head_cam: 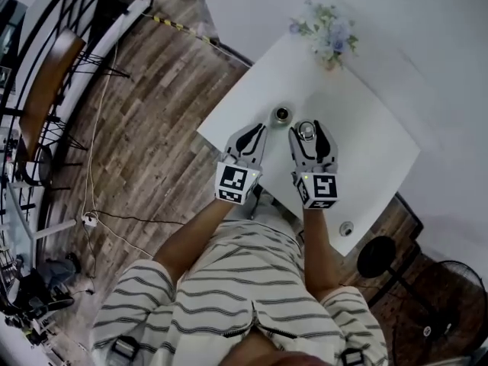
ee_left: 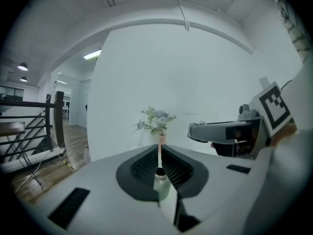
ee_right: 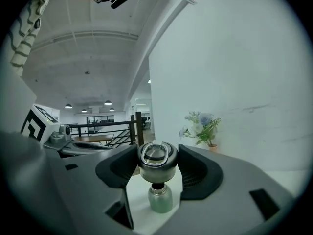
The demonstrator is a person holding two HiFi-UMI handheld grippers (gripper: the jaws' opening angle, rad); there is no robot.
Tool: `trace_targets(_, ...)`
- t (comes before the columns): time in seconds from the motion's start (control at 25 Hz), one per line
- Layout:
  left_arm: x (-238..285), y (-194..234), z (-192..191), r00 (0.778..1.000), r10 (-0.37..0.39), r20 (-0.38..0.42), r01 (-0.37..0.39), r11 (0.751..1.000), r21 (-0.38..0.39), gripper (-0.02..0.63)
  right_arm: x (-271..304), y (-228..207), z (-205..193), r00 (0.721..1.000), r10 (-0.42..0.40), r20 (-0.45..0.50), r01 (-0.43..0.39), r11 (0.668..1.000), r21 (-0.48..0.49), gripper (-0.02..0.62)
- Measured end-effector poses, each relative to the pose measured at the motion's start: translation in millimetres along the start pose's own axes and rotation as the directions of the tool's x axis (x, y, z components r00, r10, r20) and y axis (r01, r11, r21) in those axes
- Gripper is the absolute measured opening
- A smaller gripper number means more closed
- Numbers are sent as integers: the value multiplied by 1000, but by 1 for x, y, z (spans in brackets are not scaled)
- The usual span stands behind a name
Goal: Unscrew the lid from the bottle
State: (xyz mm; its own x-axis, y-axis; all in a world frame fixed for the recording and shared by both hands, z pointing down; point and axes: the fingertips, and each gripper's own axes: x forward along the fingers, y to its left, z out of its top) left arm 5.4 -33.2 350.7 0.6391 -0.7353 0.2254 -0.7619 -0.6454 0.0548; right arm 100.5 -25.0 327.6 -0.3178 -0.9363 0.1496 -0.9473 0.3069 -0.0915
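A small metal bottle (head_cam: 282, 114) stands upright on the white table (head_cam: 366, 151) with its dark mouth uncovered. Its lid (head_cam: 306, 131), a round steel cap with a ring handle, sits apart from the bottle, a little right of it. My right gripper (head_cam: 306, 128) is shut on the lid (ee_right: 157, 161), with the bottle (ee_right: 160, 198) showing just beyond and below it. My left gripper (head_cam: 257, 131) lies just short of the bottle on the left. Its jaws are shut with nothing between them, and the bottle (ee_left: 161, 180) shows through the thin slit of the left gripper (ee_left: 160, 153).
A small vase of pale flowers (head_cam: 328, 33) stands at the table's far corner against the white wall. A small round object (head_cam: 347, 228) lies near the table's near right edge. A fan (head_cam: 377, 256) stands on the wooden floor, right of the person's striped clothes.
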Motion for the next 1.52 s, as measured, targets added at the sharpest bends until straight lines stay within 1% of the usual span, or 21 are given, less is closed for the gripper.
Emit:
trace_targets(0.08, -9, -1, 11, 1000, 10, 4, -10, 1000, -9, 0, -9, 4, 11, 1000, -20, 14, 20, 1000, 7, 268)
trace_targets(0.24, -21, -5, 34, 1000, 7, 14, -6, 999, -35, -2, -23, 12, 30, 999, -44, 24, 44, 999, -10, 268)
trace_targets(0.48, -43, -11, 60, 999, 2, 47, -2, 1000, 3, -2, -38, 27, 49, 1000, -19, 22, 19, 1000, -22, 268)
trace_targets(0.68, -58, -10, 76, 998, 1, 65, -1, 1000, 6, -2, -48, 30, 68, 998, -43, 38, 43, 999, 3, 268)
trace_targets(0.88, -71, -13, 94, 995, -11, 97, 9, 1000, 25, -2, -53, 34, 80, 996, -61, 60, 61, 998, 3, 267)
trace_targets(1.08, -78, -17, 97, 994, -12, 113, 9, 999, 33, -2, -59, 35, 83, 995, -69, 65, 69, 998, 9, 267)
trace_targets(1.24, -76, -20, 100, 993, -24, 118, 18, 999, 47, -2, -56, 30, 84, 995, -72, 72, 71, 997, 20, 267)
trace_targets(1.52, -73, -24, 102, 991, -26, 128, 20, 999, 49, -2, -58, 21, 83, 993, -86, 75, 85, 996, 22, 267)
